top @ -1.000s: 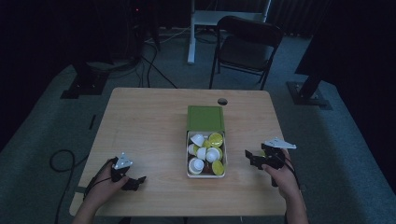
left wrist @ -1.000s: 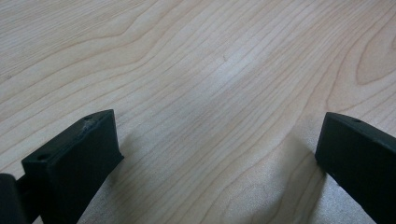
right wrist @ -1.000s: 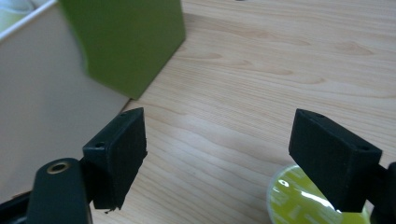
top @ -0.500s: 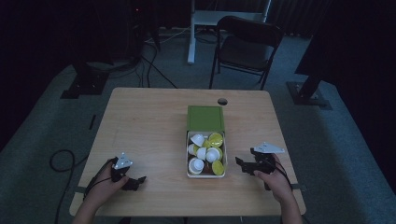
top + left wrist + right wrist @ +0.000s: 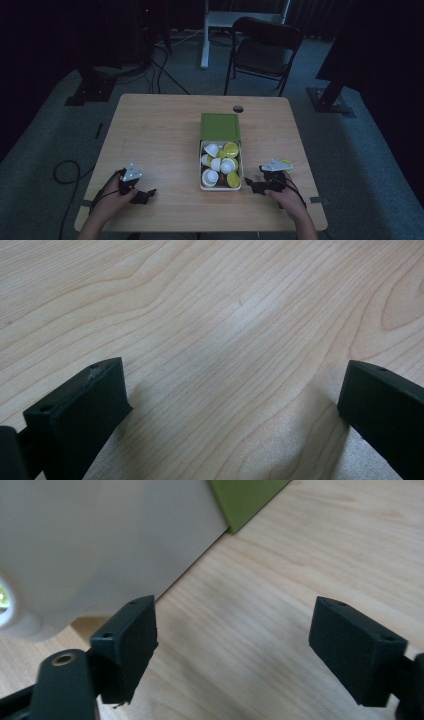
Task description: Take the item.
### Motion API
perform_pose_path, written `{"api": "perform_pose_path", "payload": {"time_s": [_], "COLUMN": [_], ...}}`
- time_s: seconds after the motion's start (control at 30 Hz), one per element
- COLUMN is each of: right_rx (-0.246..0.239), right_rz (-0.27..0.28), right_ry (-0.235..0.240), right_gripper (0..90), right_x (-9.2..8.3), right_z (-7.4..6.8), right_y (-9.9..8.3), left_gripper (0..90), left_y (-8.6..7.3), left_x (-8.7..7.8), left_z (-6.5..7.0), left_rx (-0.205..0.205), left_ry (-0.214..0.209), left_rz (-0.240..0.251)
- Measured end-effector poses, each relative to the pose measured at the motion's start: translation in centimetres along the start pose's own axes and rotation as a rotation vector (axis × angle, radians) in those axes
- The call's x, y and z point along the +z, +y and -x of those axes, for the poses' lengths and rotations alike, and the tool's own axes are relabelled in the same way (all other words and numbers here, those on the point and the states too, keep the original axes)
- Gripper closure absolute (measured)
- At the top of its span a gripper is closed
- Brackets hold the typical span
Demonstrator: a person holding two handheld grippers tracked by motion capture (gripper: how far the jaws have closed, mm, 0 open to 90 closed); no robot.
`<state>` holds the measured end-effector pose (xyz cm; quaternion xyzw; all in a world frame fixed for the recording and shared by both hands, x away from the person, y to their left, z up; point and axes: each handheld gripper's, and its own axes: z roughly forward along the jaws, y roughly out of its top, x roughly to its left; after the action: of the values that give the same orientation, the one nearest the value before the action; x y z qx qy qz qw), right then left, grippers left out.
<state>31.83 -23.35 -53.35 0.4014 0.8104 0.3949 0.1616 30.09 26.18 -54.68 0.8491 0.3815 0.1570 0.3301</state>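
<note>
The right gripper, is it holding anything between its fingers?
No, the right gripper is open, with only bare table between its fingers.

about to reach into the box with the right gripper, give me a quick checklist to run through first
1. Right gripper open: ok, jaws stand wide apart with only bare wood between them.
2. Right gripper beside the white box: ok, the box wall shows close by in the right gripper view.
3. Box open, cups reachable from above: ok, white and yellow ones lie exposed.
4. Green lid out of the way: ok, it lies at the box's far end.
5. Left gripper clear: ok, open, parked over bare table.
6. Which cup sits loosest: cannot tell, the picture is dim.
</note>
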Motion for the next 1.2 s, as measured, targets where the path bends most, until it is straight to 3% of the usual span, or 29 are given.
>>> {"api": "perform_pose_path", "payload": {"time_s": [0.43, 0.7, 0.8, 1.2], "right_rx": [-0.035, -0.043, -0.051, -0.057], "right_rz": [-0.069, -0.063, -0.071, -0.073], "right_ry": [0.016, 0.017, -0.008, -0.01], "right_gripper": [21.8, 12.7, 12.3, 12.1], "right_x": [0.9, 1.1, 1.2, 1.3], "right_z": [-0.4, -0.7, -0.9, -1.0], "right_y": [-0.9, -1.2, -1.2, -1.2], "left_gripper": [0.0, 0.0, 0.0, 0.0], "left_y": [0.0, 0.0, 0.0, 0.0], "left_x": [0.0, 0.0, 0.0, 0.0], "left_z": [0.0, 0.0, 0.0, 0.1], "left_rx": [0.0, 0.0, 0.0, -0.011], "left_ry": [0.0, 0.0, 0.001, 0.01], "left_rz": [0.0, 0.001, 0.001, 0.0]}}
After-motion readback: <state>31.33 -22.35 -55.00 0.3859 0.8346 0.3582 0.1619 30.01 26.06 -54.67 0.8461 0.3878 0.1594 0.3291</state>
